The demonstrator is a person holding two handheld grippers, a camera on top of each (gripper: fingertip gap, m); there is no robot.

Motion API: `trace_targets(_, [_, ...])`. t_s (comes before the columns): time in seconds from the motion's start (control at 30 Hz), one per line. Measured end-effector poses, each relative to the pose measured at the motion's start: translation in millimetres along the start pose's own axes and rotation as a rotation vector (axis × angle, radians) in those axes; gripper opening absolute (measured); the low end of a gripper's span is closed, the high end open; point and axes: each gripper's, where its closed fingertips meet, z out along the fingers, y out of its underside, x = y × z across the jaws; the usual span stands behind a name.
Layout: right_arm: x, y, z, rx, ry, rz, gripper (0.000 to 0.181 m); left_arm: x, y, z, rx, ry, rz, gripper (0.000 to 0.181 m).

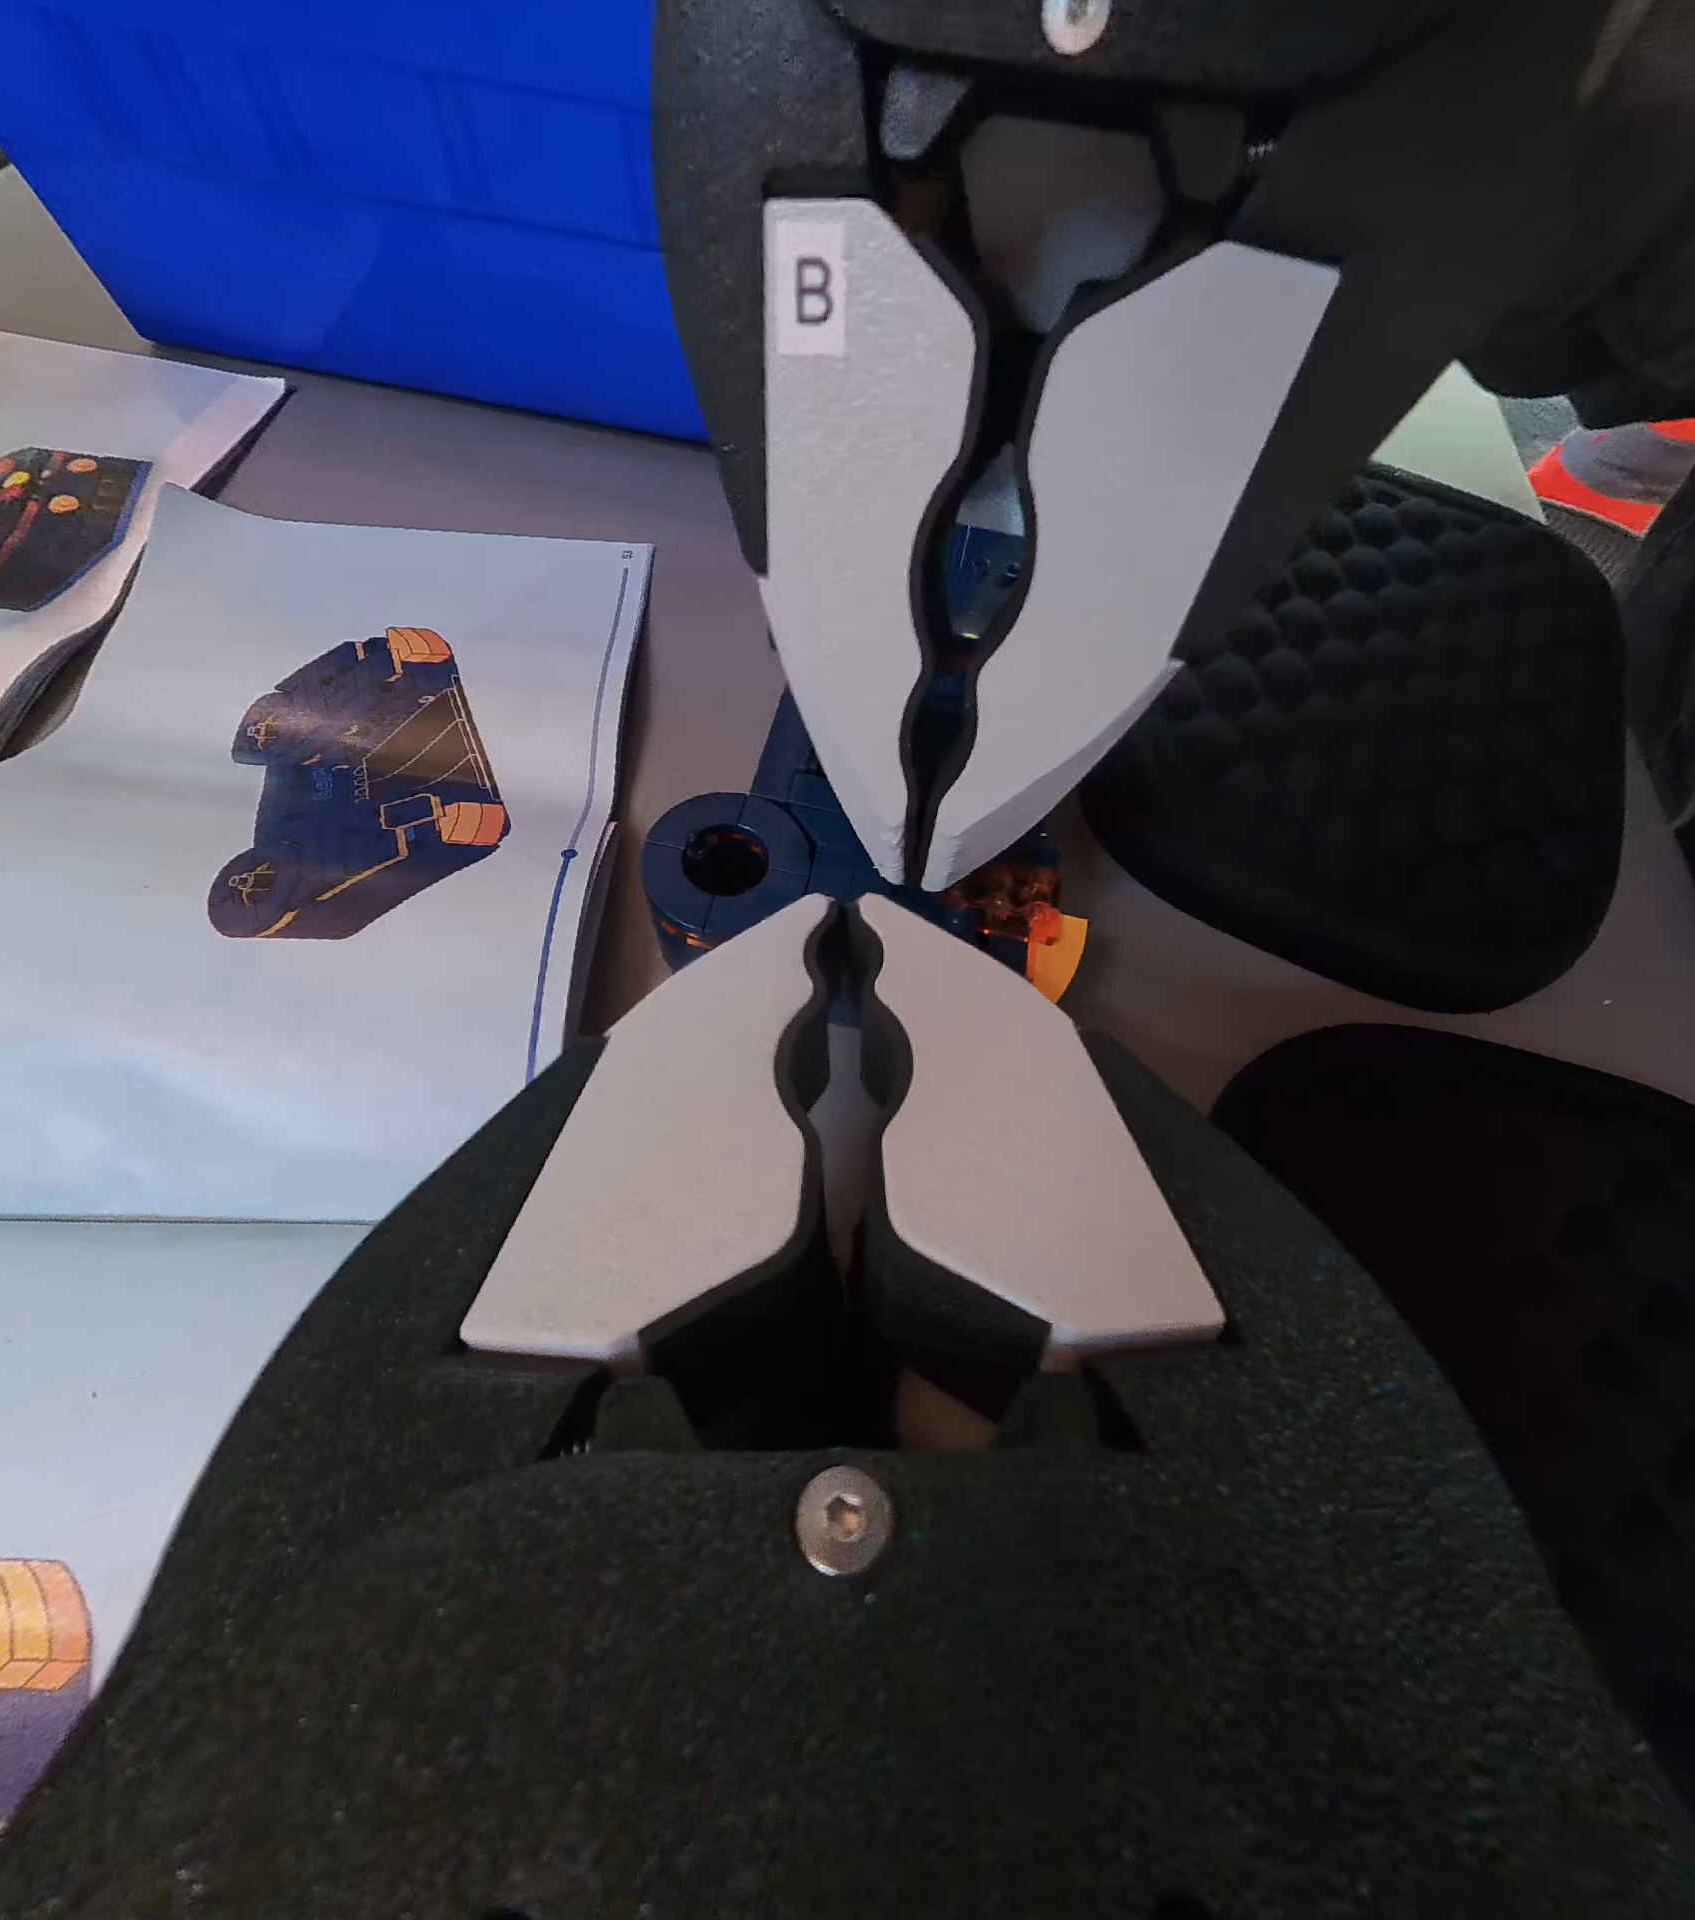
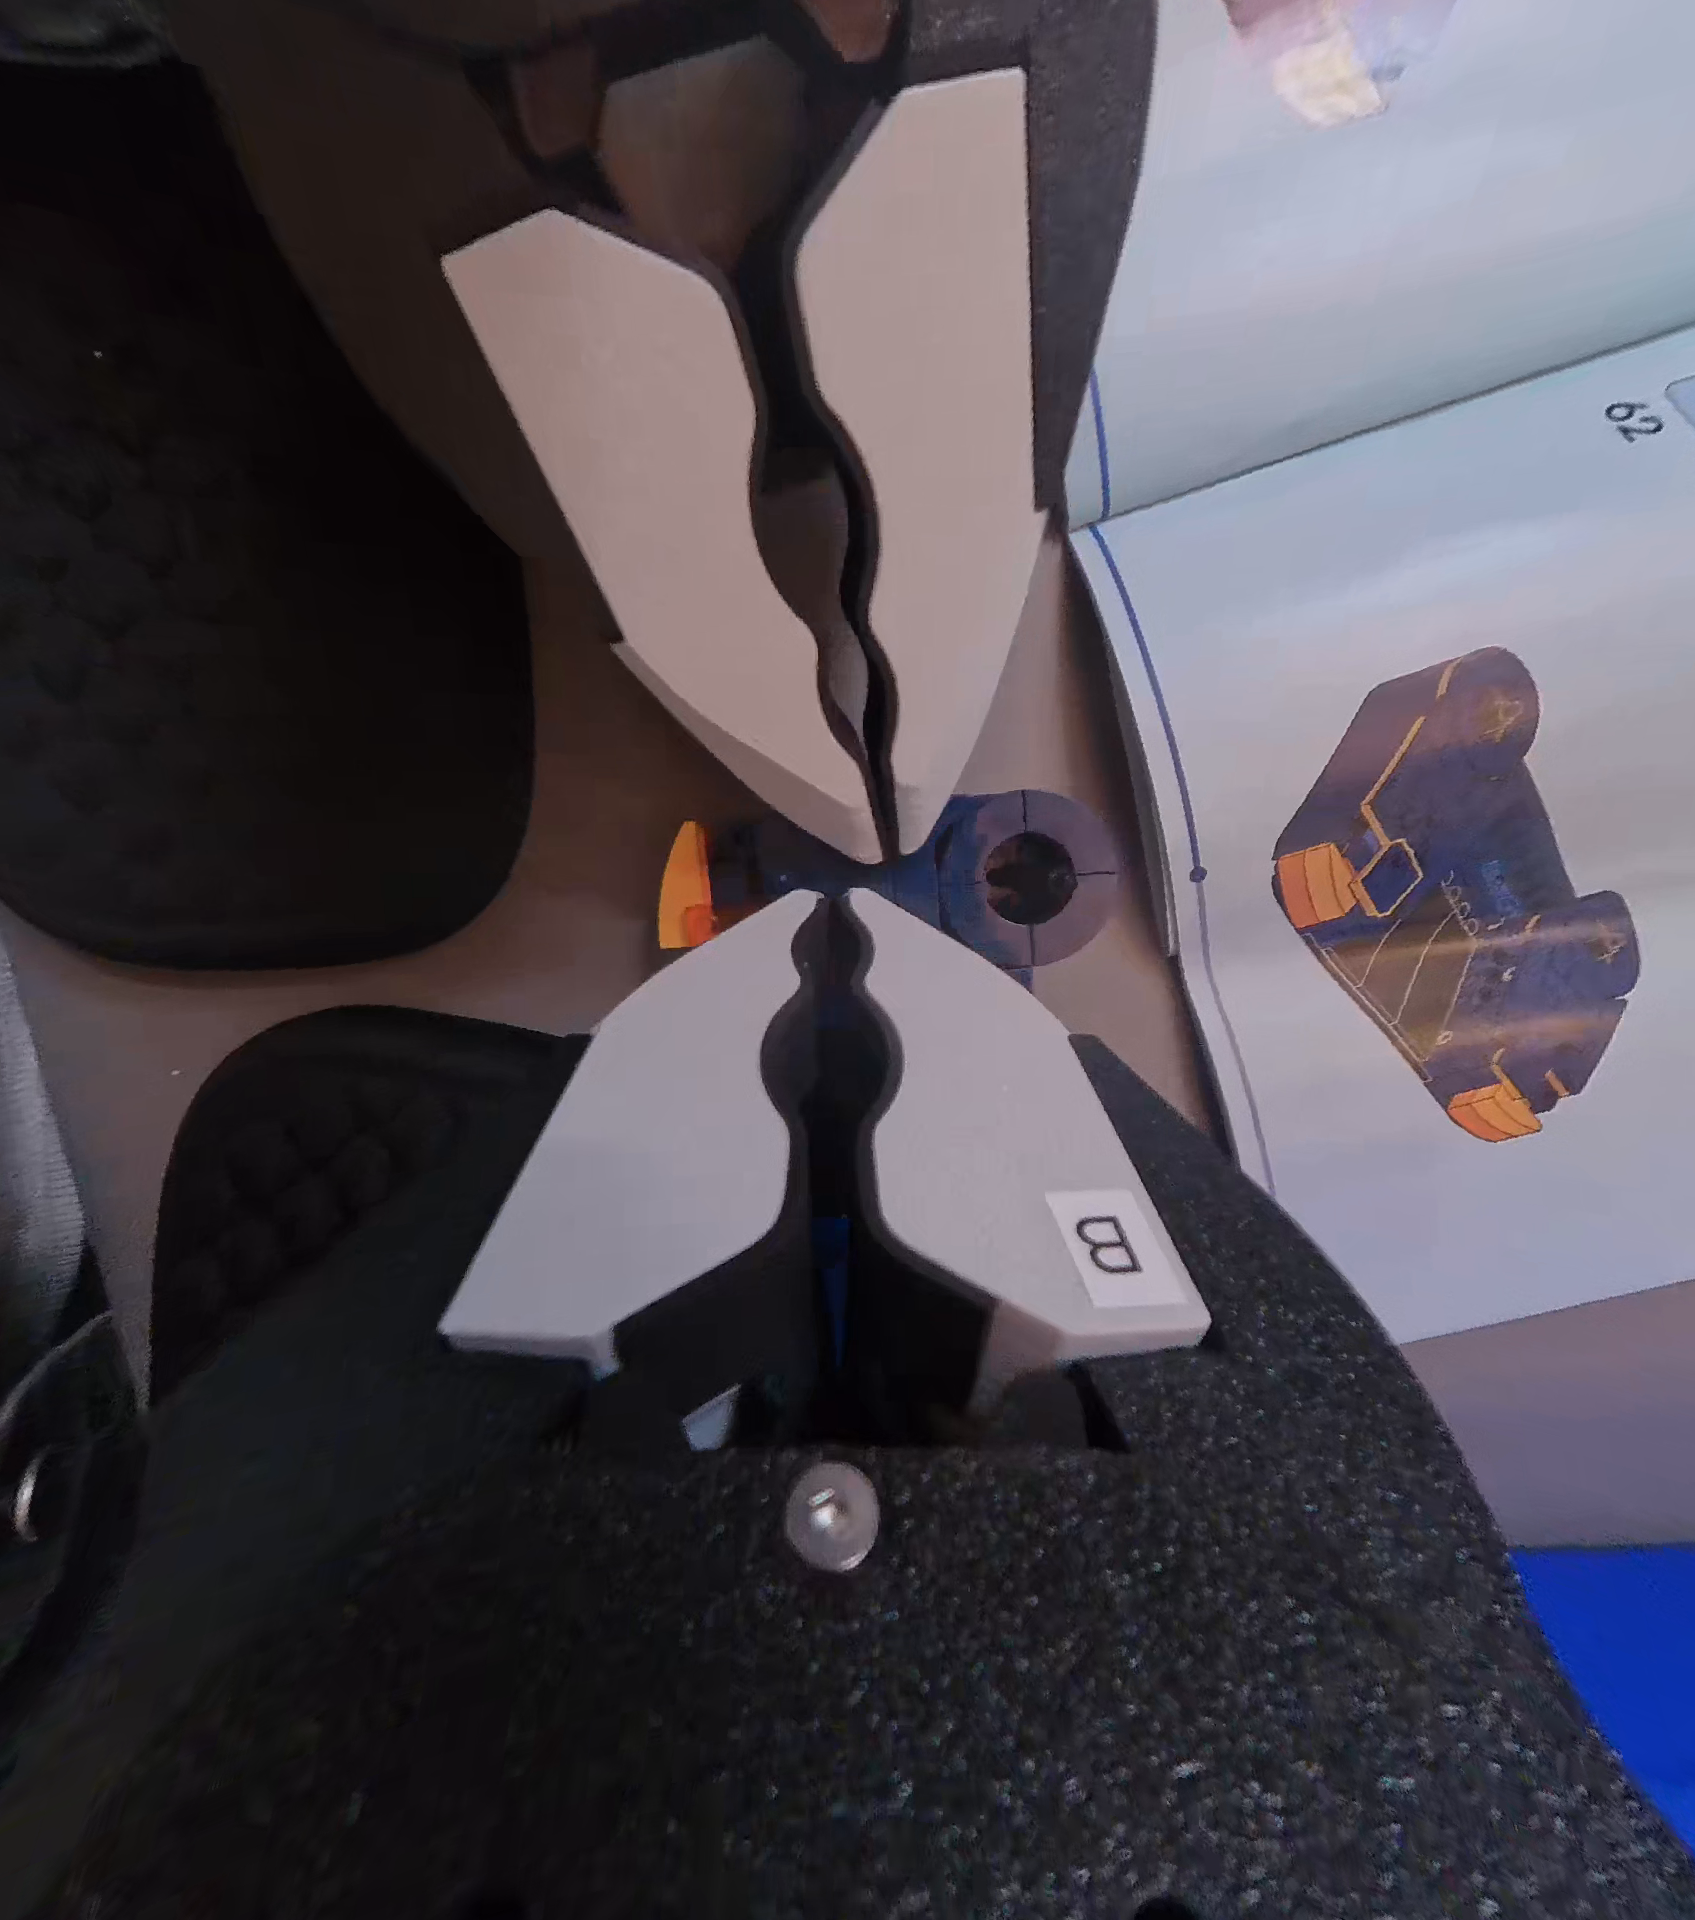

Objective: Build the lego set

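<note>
1. In the left wrist view, the left gripper, with grey wedge-shaped fingers on a black textured body, rises from the bottom of the frame; its tips are drawn nearly together at the frame centre, pinching the dark blue lego model.
2. The right gripper, of the same grey-and-black build, comes down from the top of that frame, its tips likewise nearly closed on the model from the opposite side.
3. The dark blue lego model, with a round hollow barrel and translucent orange parts, sits at the centre, between the two pairs of tips and above the grey table.
4. An open paper instruction booklet lies on the left of the frame, just beside the model.
5. A blue plastic bin fills the upper left.
6. Black padded cushions lie on the right.
7. In the right wrist view, the right gripper rises from the bottom, the model at centre and the booklet on the right.
</note>
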Motion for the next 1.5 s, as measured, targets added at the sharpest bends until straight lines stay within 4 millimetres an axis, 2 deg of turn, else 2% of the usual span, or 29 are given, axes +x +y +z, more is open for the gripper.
trace_targets(0.27, [0.2, -0.8, 0.3, -0.069, 0.044, -0.054, 0.001, 0.4, 0.0, 1.8, -0.004, 0.008, -0.007, 0.000])
trace_targets(0.37, [0.5, -1.3, -1.1, -0.016, 0.057, -0.132, 0.000, 0.7, 0.0, 1.5, 0.000, 0.013, -0.010, 0.003])
trace_targets(0.43, [-0.8, -7.6, -10.5, 0.067, 0.072, -0.120, 0.000, 2.2, -1.1, -1.3, 0.023, 0.024, -0.011, 0.007])
trace_targets(0.47, [-3.0, -11.5, -16.9, 0.118, 0.066, -0.105, 0.013, 3.1, -2.2, -3.0, 0.036, 0.031, -0.015, 0.007])
trace_targets(0.53, [-0.5, -10.4, -23.2, 0.163, 0.105, -0.089, 0.016, 3.1, -3.7, -6.0, 0.056, 0.032, -0.024, 0.009])
trace_targets(0.67, [1.8, 3.0, -10.5, 0.113, 0.198, -0.161, 0.013, 4.2, -1.0, -4.1, 0.032, 0.016, 0.003, 0.005])
trace_targets(0.77, [3.0, 1.3, -6.7, 0.110, 0.252, -0.208, 0.011, 5.8, 2.8, 0.0, -0.005, 0.004, 0.035, 0.003])
trace_targets(1.0, [-5.2, -0.9, -5.1, 0.120, 0.221, -0.244, 0.001, 4.9, 2.7, 0.2, -0.005, -0.001, 0.028, 0.001])
trace_targets(1.1, [0.3, 1.5, -2.1, 0.096, 0.252, -0.251, 0.001, 6.1, 2.9, 0.3, -0.006, 0.004, 0.035, 0.000])
trace_targets(1.5, [0.9, -0.9, -2.0, 0.066, 0.215, -0.254, 0.000, 6.4, 2.8, 0.3, -0.007, 0.016, 0.025, 0.000])
